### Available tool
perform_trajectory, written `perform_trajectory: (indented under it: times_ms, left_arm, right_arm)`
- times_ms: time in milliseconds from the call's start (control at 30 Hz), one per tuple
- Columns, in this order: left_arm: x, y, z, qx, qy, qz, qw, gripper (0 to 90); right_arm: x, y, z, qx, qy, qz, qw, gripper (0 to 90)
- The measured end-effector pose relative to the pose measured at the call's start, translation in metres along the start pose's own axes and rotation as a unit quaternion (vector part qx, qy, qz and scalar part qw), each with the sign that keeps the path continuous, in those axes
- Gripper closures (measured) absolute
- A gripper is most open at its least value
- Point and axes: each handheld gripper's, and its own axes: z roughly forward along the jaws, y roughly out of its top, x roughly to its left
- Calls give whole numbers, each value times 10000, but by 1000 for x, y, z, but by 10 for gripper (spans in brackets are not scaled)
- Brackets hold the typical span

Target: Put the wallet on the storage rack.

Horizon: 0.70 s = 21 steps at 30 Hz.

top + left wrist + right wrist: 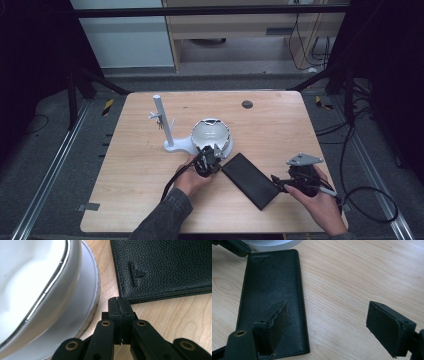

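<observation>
A light wooden table [280, 130] with rounded corners stands on a grey carpeted floor [55, 165], with a small dark round disc [247, 104] near its far edge. 2 metal floor rails [47, 175] run along its left and right sides. Behind it stand a pale wall panel [127, 40] and a wooden cabinet [235, 30]. Black cables [367, 200] lie at the right; the room's sides are dark

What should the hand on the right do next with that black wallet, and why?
Probably ease the right gripper sideways until the wallet lies between its open jaws, then close. One jaw hangs over the wallet's near end, the other over bare table.
</observation>
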Motion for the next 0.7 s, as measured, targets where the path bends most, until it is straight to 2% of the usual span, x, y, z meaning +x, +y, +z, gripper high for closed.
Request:
perform_trajectory:
  times_ms: [133, 400, 533, 700]
  left_arm:
    - [-1, -1, 3, 199, 205, 154, 9995, 900]
    - [-1, 0, 3, 123, 51, 151, 9998, 900]
    - [-1, 1, -1, -73, -59, 48, 9999, 900]
    - [-1, 7, -7, -373, -266, -122, 9989, 900]
  right_arm:
    - [2, 1, 1, -17, 23, -8, 10000, 180]
    - [1, 1, 0, -11, 33, -6, 10000, 179]
    - [2, 1, 0, -31, 58, -13, 10000, 181]
    - [7, 5, 1, 9, 134, -108, 9999, 178]
